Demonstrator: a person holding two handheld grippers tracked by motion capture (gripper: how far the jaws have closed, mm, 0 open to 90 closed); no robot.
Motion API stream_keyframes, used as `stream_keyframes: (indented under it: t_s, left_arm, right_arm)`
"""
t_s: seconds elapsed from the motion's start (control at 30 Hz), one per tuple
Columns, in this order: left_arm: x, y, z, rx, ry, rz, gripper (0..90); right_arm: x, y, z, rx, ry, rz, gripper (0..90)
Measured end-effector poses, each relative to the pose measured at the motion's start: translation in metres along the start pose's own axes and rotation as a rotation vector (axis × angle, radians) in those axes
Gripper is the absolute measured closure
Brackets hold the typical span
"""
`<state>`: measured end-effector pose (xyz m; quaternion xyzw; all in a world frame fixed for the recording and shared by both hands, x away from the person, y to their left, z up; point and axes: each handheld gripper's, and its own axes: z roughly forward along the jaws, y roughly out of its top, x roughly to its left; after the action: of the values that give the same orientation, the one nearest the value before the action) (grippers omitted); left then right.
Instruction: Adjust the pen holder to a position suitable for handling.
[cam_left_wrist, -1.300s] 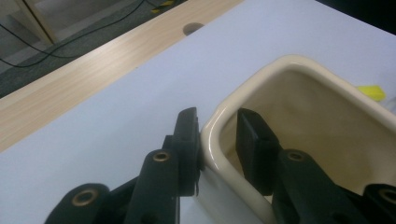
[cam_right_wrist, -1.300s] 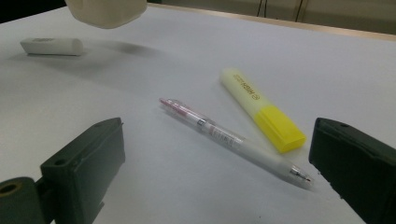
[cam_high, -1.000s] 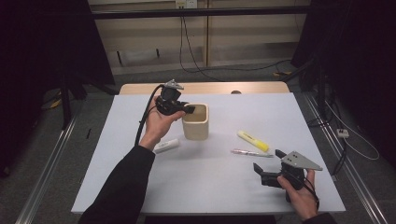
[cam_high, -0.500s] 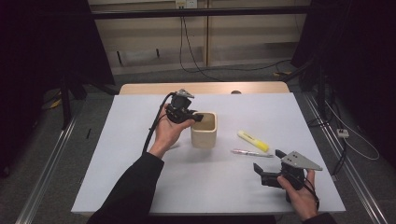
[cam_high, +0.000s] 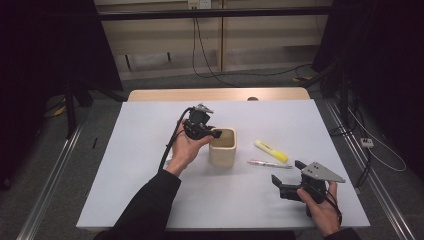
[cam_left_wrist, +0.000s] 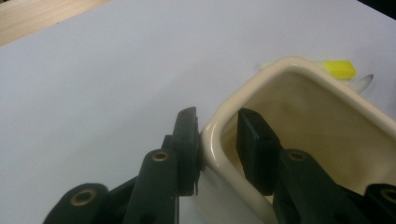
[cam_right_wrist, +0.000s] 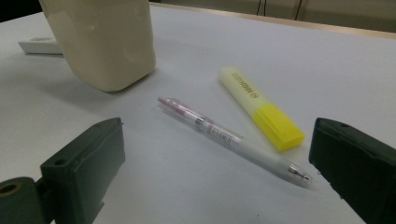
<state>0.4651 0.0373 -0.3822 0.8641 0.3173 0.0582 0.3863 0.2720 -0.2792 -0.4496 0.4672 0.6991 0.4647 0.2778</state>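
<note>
Two grippers at table: left gripper (cam_high: 216, 133) now lower, pinching cream cup (cam_high: 223, 147) wall, cup shifted toward pen (cam_high: 270, 164); right gripper (cam_high: 287, 177) spread, waiting beside pen

Black sleeve (cam_high: 145, 205), black fingers (cam_left_wrist: 187, 140), brass screws

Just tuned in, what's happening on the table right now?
The left gripper is clamped on the wall of the cream square holder, one jaw outside, one inside. The right gripper rests open near the table's front edge, facing a clear pen and a yellow highlighter lying beside the holder.
</note>
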Motion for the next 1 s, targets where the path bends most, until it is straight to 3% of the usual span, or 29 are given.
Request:
stream_keyframes:
  t_s: [0.03,0.07,0.2,0.37,0.47,0.57,0.7,1.0]
  left_arm:
    - [0.000,0.000,0.000,0.008,0.015,0.006,69.9]
    - [0.002,0.000,0.000,0.011,-0.010,0.004,69.8]
    - [0.002,0.000,0.000,0.018,-0.012,0.023,70.0]
    - [0.006,-0.001,0.001,0.007,-0.038,0.016,67.9]
    - [0.006,-0.002,0.001,0.012,-0.035,0.036,61.5]
    - [0.006,-0.004,0.000,-0.017,-0.042,0.037,54.8]
    - [0.009,-0.006,-0.005,-0.035,-0.018,0.009,40.6]
    - [0.014,-0.011,-0.017,-0.068,-0.017,0.017,21.3]
  right_arm:
    - [0.000,0.000,0.000,0.000,0.000,0.000,3.3]
    - [0.000,0.000,0.000,0.001,-0.002,0.000,3.3]
    - [0.001,0.000,0.000,0.001,-0.001,-0.002,3.3]
    - [0.000,0.000,0.000,0.000,-0.001,-0.002,3.3]
    - [0.000,0.000,0.000,-0.002,0.000,0.000,3.3]
    - [0.000,0.000,0.000,-0.001,-0.001,-0.001,3.3]
    - [0.001,0.000,0.000,-0.004,0.005,-0.005,3.3]
    - [0.000,0.000,0.000,0.001,0.002,-0.003,3.3]
